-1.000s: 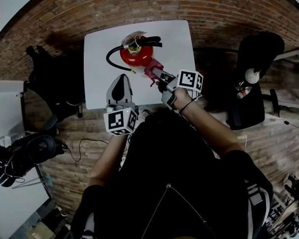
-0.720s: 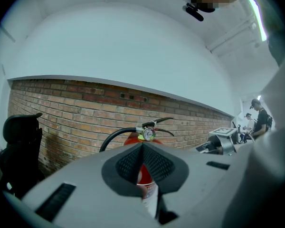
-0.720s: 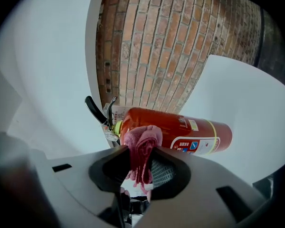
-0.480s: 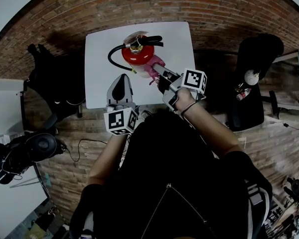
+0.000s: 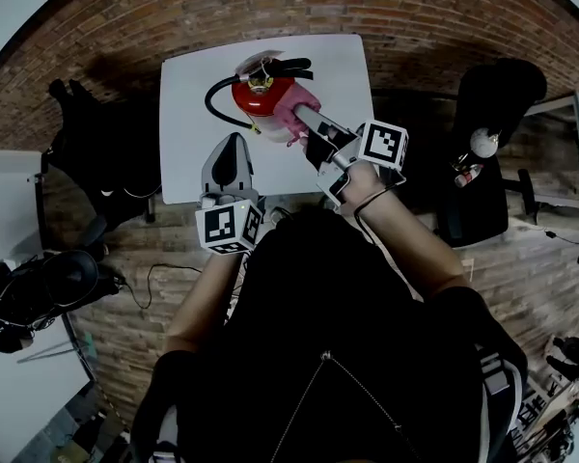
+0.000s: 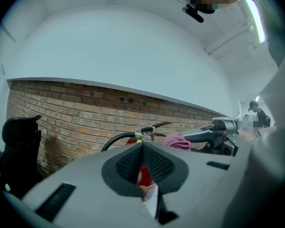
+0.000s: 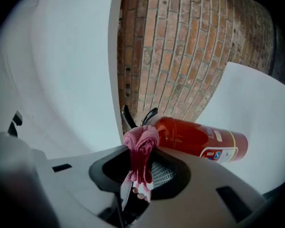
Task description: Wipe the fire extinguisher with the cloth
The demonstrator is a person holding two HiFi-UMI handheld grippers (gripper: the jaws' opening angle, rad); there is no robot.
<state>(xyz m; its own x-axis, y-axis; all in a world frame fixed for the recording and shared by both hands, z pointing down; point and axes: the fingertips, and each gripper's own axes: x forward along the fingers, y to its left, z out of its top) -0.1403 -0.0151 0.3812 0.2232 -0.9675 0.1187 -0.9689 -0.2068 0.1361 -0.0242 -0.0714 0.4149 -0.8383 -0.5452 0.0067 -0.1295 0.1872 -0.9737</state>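
Right tongs (image 5: 305, 117), clamping the pink cloth (image 5: 291, 123), hold it against the upright extinguisher (image 5: 256, 95) directly ahead; left tongs (image 5: 232, 143), closed and empty, sit farther back.

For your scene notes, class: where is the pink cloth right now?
In the head view, the pink cloth is clamped in the right gripper, against the fire extinguisher on the white table.
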